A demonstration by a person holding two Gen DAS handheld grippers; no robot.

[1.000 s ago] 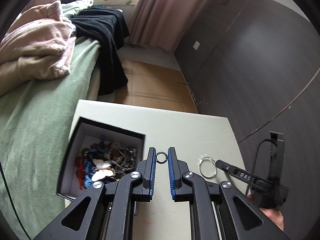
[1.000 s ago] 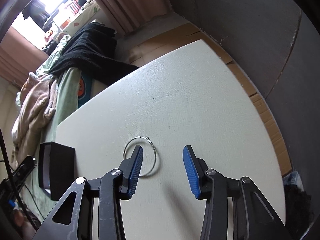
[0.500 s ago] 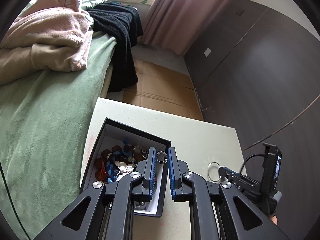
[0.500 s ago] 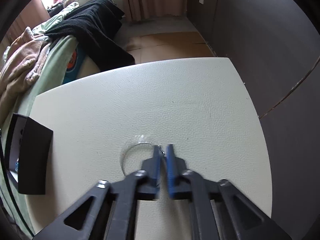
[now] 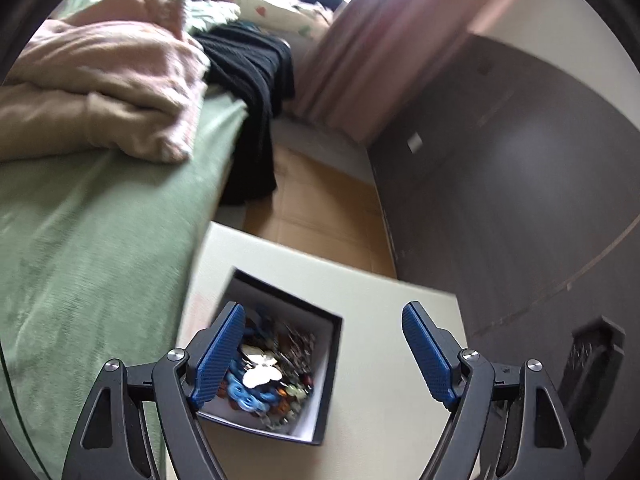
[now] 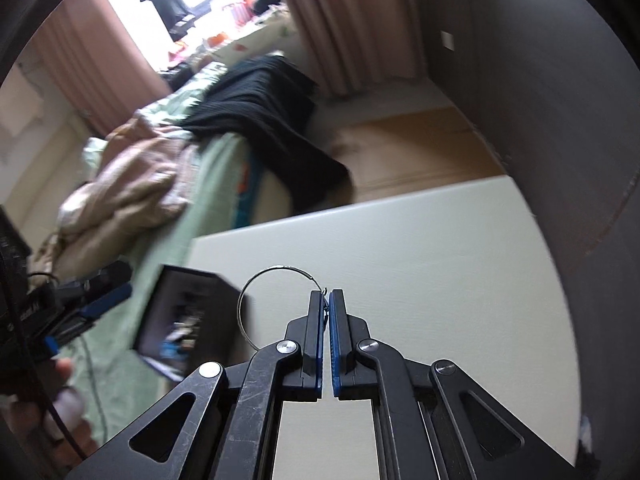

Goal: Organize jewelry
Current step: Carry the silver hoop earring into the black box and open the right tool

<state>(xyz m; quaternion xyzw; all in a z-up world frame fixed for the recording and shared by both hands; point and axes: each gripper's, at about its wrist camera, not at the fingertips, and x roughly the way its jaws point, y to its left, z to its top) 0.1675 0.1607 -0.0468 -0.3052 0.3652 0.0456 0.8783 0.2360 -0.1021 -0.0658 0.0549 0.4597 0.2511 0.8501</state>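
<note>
A black jewelry box (image 5: 332,364) with a white inside holds a heap of beads and trinkets (image 5: 272,376) on the pale table (image 5: 380,420). My left gripper (image 5: 324,356) is wide open and empty above the box. My right gripper (image 6: 326,300) is shut on a thin silver hoop earring (image 6: 256,284), held above the table, right of the box (image 6: 180,316). The left gripper shows at the left edge of the right wrist view (image 6: 84,300).
A bed with a green sheet (image 5: 88,232), a pink blanket (image 5: 104,80) and a black garment (image 5: 252,92) lies left of the table. A dark wardrobe wall (image 5: 520,200) stands to the right. Wooden floor (image 5: 320,208) lies beyond the table.
My left gripper has opened wide over the box and no longer holds the small ring. My right gripper, shut on the hoop earring, has lifted it off the table toward the box.
</note>
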